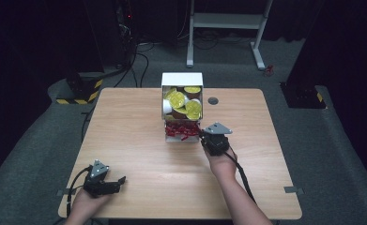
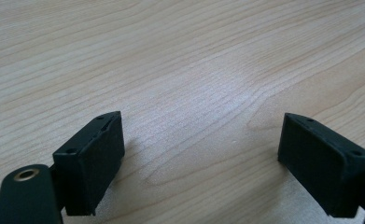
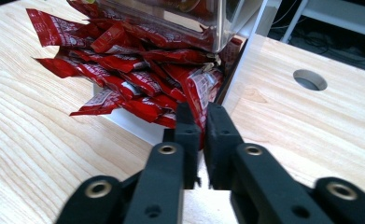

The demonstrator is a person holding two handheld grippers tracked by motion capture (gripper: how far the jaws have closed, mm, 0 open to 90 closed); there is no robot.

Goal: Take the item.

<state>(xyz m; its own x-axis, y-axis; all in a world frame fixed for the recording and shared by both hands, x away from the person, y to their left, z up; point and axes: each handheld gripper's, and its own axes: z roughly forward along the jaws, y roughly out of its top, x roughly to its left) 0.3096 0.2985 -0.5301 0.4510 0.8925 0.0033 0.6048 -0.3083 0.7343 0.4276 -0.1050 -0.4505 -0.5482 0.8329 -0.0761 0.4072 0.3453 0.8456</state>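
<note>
The right gripper (image 3: 200,122) has its jaws clamped on one red sachet (image 3: 200,91) at the front of the white organiser box (image 1: 181,78); more red sachets (image 3: 119,60) lie just ahead of it. The left gripper (image 2: 201,154) rests with jaws wide apart over bare wooden table (image 2: 180,60).

Red sachets (image 3: 138,70), yellow-green lidded cups (image 1: 176,99) in white box (image 1: 181,78), light woodgrain table (image 1: 134,140)

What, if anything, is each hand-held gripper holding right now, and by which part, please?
The right hand-held gripper pinches one red packet by its lower edge at the box's front. The left hand-held gripper is open and holds nothing.
</note>
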